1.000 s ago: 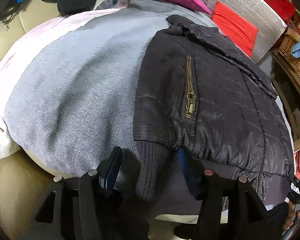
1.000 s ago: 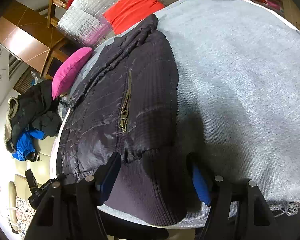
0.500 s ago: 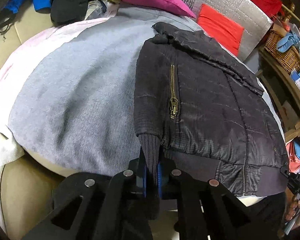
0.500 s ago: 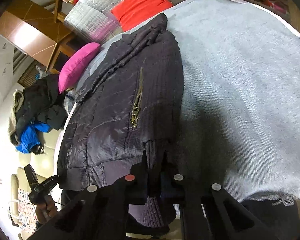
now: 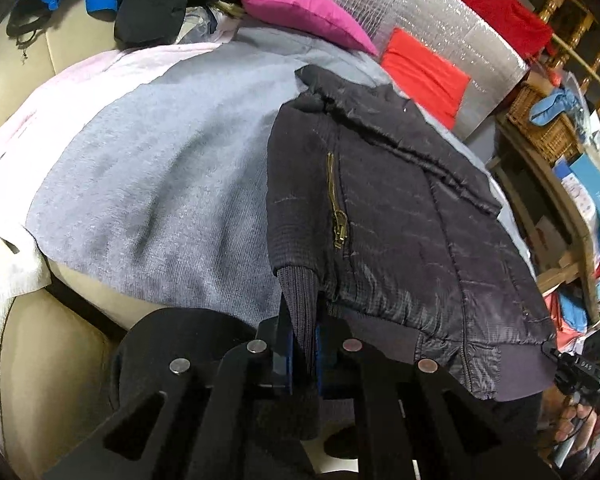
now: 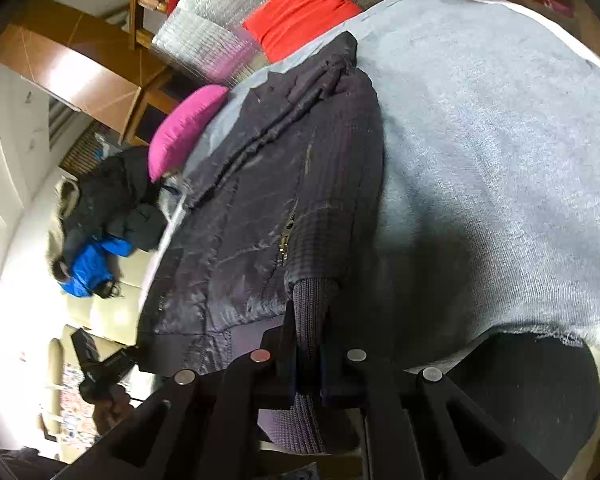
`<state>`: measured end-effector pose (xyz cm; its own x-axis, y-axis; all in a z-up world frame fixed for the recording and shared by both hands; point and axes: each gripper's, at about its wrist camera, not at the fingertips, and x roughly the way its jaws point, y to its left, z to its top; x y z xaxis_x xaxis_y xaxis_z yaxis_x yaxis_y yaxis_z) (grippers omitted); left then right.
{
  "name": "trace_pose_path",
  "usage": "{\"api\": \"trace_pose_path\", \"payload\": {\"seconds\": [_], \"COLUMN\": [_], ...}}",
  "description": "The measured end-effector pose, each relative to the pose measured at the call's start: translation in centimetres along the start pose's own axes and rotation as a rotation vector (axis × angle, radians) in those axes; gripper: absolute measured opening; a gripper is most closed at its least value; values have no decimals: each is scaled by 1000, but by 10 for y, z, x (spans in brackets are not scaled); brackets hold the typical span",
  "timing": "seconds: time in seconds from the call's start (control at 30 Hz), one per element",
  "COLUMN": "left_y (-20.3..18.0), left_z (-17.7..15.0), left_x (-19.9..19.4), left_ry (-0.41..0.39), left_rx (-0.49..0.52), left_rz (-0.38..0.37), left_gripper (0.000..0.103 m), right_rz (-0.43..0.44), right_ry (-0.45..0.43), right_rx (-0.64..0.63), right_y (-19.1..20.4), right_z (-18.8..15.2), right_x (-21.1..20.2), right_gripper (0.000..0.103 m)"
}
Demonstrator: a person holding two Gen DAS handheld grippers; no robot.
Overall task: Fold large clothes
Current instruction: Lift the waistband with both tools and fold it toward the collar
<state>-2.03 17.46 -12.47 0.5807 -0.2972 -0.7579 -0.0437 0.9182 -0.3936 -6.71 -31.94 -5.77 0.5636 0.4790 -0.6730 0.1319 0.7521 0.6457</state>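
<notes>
Both tools pinch the jacket's ribbed hem, the left tool at the corner below the brass zip, the right tool at the matching corner on the other side, each with its jaws pressed tight on the knit. Biggest in sight is the grey blanket spread over a pale sofa, with a lot of bare cloth on the left tool's side and, in the right view, on the right tool's side too. The jacket lies flat on the blanket, collar at the far end and hem at the near edge. As I read it, the step is to lift the hem and carry it toward the collar; it should go well if both corners rise level and together, so the padded body bends across its middle instead of skewing. The hem hangs just over the blanket's near edge, so pull up before pushing forward, or the blanket may drag. Beyond the collar sit a pink cushion and a red cushion, near enough that the fold should stop short of them.
</notes>
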Motion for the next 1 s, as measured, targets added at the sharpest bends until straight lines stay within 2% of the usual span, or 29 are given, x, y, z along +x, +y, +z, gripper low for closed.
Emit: {"api": "trace_pose_path", "payload": {"seconds": [0.3,0.53,0.77,1.0], "left_y": [1,-2,5,0], "left_z": [2,11,11,27], "left_x": [1,-13,-8,-10], "left_ry": [11,-27,-10,-43], "left_rx": [-6,17,6,24], "left_rz": [-16,-41,-45,-77], "left_gripper": [8,8,8,8], "right_rz": [13,34,33,70], "right_ry": [19,10,33,18], "right_rx": [17,-17,-13,-27], "right_y": [-7,-1,-10,-8], "right_z": [-4,5,4,17], "right_x": [-10,-26,-27,-29], "right_gripper": [8,8,8,8]}}
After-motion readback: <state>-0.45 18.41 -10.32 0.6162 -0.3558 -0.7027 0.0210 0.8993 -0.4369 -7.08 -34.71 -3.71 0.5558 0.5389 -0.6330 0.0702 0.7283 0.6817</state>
